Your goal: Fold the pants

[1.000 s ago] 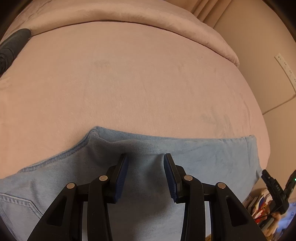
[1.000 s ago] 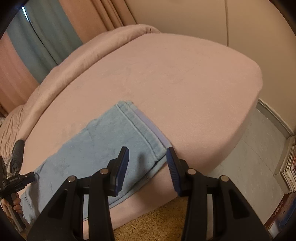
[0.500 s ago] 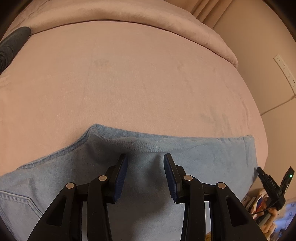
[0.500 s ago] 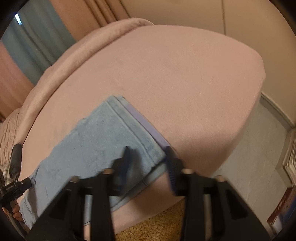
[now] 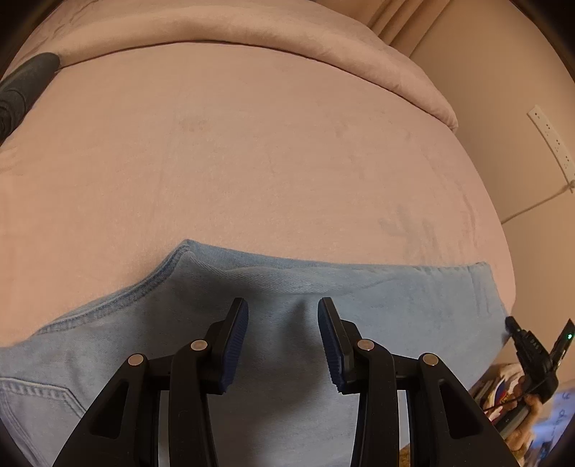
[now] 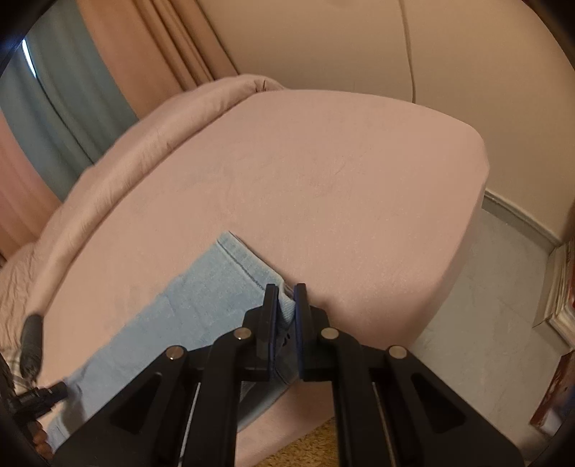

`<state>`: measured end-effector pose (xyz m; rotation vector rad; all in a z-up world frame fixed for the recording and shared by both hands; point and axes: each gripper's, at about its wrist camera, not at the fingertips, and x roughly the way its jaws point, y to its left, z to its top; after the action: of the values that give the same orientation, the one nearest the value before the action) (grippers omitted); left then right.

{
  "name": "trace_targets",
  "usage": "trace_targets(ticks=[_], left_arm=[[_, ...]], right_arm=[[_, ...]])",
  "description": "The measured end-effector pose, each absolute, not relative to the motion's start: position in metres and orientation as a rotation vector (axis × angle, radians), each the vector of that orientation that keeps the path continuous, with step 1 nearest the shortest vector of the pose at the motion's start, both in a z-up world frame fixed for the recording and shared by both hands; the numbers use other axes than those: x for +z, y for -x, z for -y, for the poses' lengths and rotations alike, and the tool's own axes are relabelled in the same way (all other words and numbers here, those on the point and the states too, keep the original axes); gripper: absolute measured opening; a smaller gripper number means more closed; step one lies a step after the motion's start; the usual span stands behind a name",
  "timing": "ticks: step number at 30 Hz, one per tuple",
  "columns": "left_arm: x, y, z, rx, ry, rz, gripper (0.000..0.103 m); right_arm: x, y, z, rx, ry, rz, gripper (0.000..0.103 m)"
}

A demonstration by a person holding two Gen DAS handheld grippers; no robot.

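Light blue denim pants (image 5: 359,298) lie flat along the near edge of a pink bed (image 5: 251,161), legs stacked, a back pocket at the lower left. My left gripper (image 5: 283,305) is open and hovers just over the middle of the pants, near the crotch seam. In the right wrist view the pants (image 6: 201,305) run to the lower left, and my right gripper (image 6: 285,291) is shut on the hem end at the bed's edge. The right gripper also shows in the left wrist view (image 5: 532,352) at the far right.
A rolled pink blanket (image 5: 251,25) lies along the far side of the bed. A dark object (image 5: 21,89) rests at the far left. The bed corner drops to a grey tiled floor (image 6: 485,323) and a tan rug (image 6: 316,449). A wall stands beyond.
My right gripper has moved forward onto the hem of the pants and shut on it. My left gripper has stayed open over the middle of the pants.
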<state>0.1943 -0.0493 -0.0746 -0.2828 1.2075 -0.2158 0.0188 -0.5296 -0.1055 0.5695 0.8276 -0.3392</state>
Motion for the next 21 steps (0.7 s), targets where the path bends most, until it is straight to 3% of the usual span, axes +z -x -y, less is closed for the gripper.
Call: trace_targets(ticks=[6, 21], left_arm=[[-0.089, -0.199, 0.055, -0.193, 0.245, -1.240, 0.039], [-0.100, -0.201, 0.050, -0.181, 0.263, -1.236, 0.039]], right_arm=[[-0.140, -0.022, 0.530, -0.390, -0.573, -0.925, 0.008], [-0.136, -0.027, 0.528, -0.414, -0.495, -0.958, 0.009]])
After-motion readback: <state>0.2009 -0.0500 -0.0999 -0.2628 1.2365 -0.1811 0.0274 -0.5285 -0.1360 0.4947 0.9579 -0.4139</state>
